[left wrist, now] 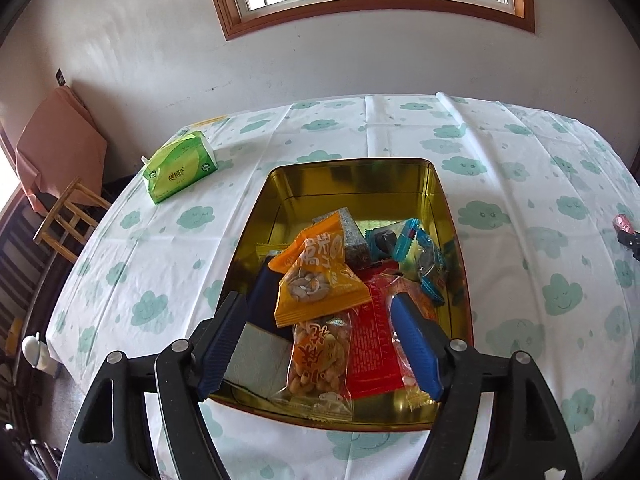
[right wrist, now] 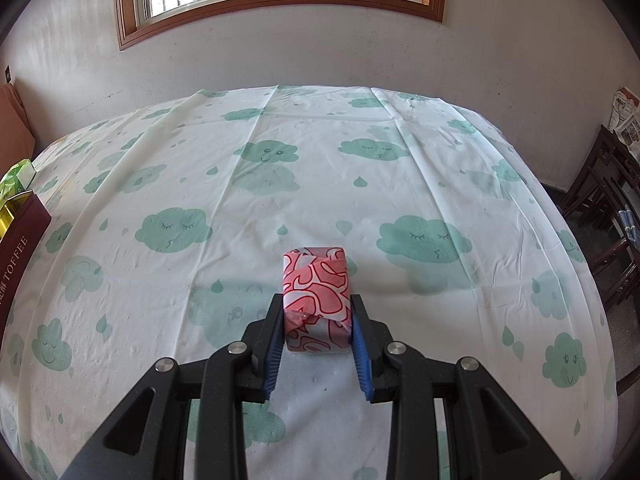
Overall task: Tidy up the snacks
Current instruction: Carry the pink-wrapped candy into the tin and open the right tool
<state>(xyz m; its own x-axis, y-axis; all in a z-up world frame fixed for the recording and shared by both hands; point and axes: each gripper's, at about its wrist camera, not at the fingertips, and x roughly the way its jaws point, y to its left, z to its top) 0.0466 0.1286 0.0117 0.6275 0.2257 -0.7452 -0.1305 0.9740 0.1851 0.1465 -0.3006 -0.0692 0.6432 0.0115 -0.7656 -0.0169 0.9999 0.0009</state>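
An open tin [left wrist: 352, 162] with a gold inside holds several snack packets. An orange nut packet [left wrist: 316, 276] lies on top of a clear peanut packet [left wrist: 320, 356] and a red packet [left wrist: 370, 344]. Blue-wrapped sweets [left wrist: 420, 256] and a grey bar [left wrist: 352, 232] lie behind them. My left gripper [left wrist: 318, 304] hangs open over the tin's near half, with its blue pads either side of the orange packet and not pressing on it. My right gripper [right wrist: 316, 300] is shut on a red-and-white wrapped block [right wrist: 316, 288] low over the tablecloth.
A green tissue pack [left wrist: 182, 166] lies on the cloud-print tablecloth [left wrist: 500, 184] at the far left. In the right wrist view the tin's maroon side [right wrist: 20, 248] stands at the left edge. A wooden stool [left wrist: 68, 216] is off the table's left and dark chairs [right wrist: 612, 220] off its right.
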